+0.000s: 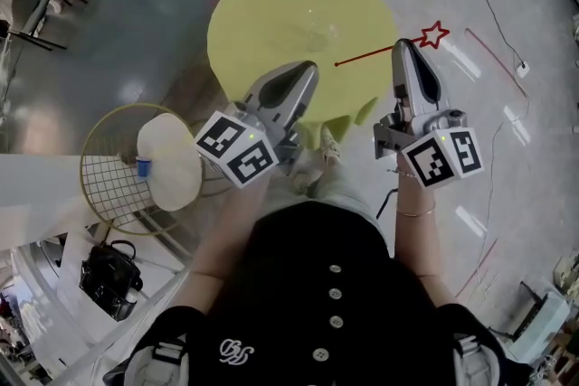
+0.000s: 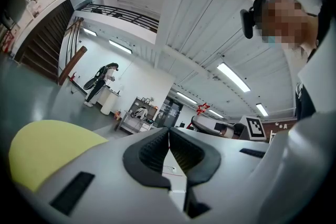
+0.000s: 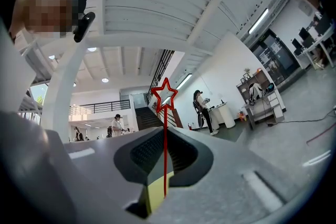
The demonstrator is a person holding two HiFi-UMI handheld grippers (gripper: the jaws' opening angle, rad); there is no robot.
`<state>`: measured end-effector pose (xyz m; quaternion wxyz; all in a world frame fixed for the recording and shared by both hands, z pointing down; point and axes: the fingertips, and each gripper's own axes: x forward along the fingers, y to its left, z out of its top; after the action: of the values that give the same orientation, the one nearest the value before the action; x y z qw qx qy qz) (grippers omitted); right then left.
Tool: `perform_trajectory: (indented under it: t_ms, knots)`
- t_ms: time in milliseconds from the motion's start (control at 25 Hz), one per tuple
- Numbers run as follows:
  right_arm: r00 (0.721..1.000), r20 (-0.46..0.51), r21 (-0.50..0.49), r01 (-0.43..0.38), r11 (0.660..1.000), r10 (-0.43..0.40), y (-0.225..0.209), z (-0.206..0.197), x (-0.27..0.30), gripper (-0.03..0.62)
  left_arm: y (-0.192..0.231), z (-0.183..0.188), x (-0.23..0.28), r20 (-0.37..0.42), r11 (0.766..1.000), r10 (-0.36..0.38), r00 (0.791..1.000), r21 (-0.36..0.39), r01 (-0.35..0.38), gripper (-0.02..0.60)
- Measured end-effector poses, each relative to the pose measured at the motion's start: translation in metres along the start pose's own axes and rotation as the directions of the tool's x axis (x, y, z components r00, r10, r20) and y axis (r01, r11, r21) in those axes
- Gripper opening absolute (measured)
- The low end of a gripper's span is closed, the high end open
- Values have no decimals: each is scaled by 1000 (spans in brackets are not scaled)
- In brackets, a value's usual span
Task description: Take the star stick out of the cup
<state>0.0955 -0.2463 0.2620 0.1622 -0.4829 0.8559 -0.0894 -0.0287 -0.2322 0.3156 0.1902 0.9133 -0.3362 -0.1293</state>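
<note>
My right gripper (image 1: 401, 46) is shut on the red star stick (image 1: 380, 52), holding it in the air over the right edge of the round yellow table (image 1: 262, 4). The star (image 1: 434, 34) points right, beyond the table. In the right gripper view the stick (image 3: 165, 155) runs up between the pressed pads of the right gripper (image 3: 165, 131) to the star (image 3: 165, 93). A faint clear cup (image 1: 317, 27) stands on the table, apart from the stick. My left gripper (image 1: 311, 66) hovers over the table's near edge, and the left gripper (image 2: 169, 131) is shut on nothing.
A wire-backed chair with a white cushion (image 1: 167, 158) stands left of me, with a black bag (image 1: 109, 277) on the floor near it. Cables (image 1: 496, 18) trail across the floor at the right. People stand far off (image 2: 100, 82) (image 3: 202, 108).
</note>
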Motion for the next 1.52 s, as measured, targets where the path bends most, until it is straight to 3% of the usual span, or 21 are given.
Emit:
perform_trajectory:
  t_ms: [520, 1520]
  knots:
    - [998, -55, -9, 17, 1000, -17, 13, -13, -17, 17, -10, -8, -15, 7, 1000, -3, 1000, -29, 3, 17]
    - [995, -95, 17, -9, 1000, 11, 23, -33, -15, 17, -18, -15, -15, -17, 1000, -12, 1000, 3, 12, 17]
